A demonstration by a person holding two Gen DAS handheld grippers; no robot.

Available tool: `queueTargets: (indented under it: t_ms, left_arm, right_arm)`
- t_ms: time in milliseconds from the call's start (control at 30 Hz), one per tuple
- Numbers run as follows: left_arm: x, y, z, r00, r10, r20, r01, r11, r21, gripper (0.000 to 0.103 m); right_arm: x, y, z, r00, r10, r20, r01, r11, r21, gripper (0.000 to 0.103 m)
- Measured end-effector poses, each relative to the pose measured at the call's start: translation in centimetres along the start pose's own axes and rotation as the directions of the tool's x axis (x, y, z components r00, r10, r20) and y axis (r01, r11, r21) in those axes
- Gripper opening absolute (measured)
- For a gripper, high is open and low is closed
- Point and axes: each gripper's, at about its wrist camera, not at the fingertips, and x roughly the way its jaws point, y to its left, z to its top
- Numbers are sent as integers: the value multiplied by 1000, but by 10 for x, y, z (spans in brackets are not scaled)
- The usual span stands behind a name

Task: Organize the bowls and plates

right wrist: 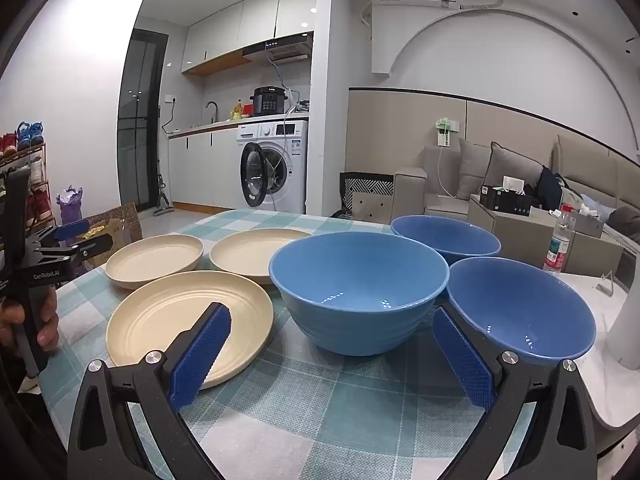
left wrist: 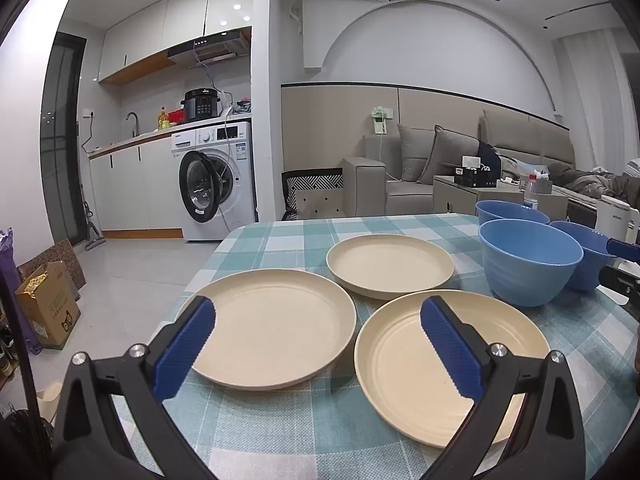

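On the checked tablecloth (right wrist: 320, 400), both the left gripper (left wrist: 318, 348) and right gripper (right wrist: 332, 356) hang spread and empty; three plates (left wrist: 276, 332) lie at ten o'clock of three bowls (right wrist: 356, 288), whose crowded rims could knock together.

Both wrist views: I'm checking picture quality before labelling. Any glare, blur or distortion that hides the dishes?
Left wrist view: sharp; fisheye bends the walls, dark corners; cream plates evenly lit, without glare. Right wrist view: sharp too; small ceiling-light glints inside the blue bowls, nothing hidden; the table shows only soft shadows.
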Motion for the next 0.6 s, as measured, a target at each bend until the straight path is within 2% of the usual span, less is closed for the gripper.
queueTargets:
  t_ms: [600]
  left_arm:
    - [0, -9, 1, 1000, 1, -1, -1, 1000, 11, 103]
  right_arm:
    - [0, 0, 0, 1000, 3, 1, -3, 1000, 1, 103]
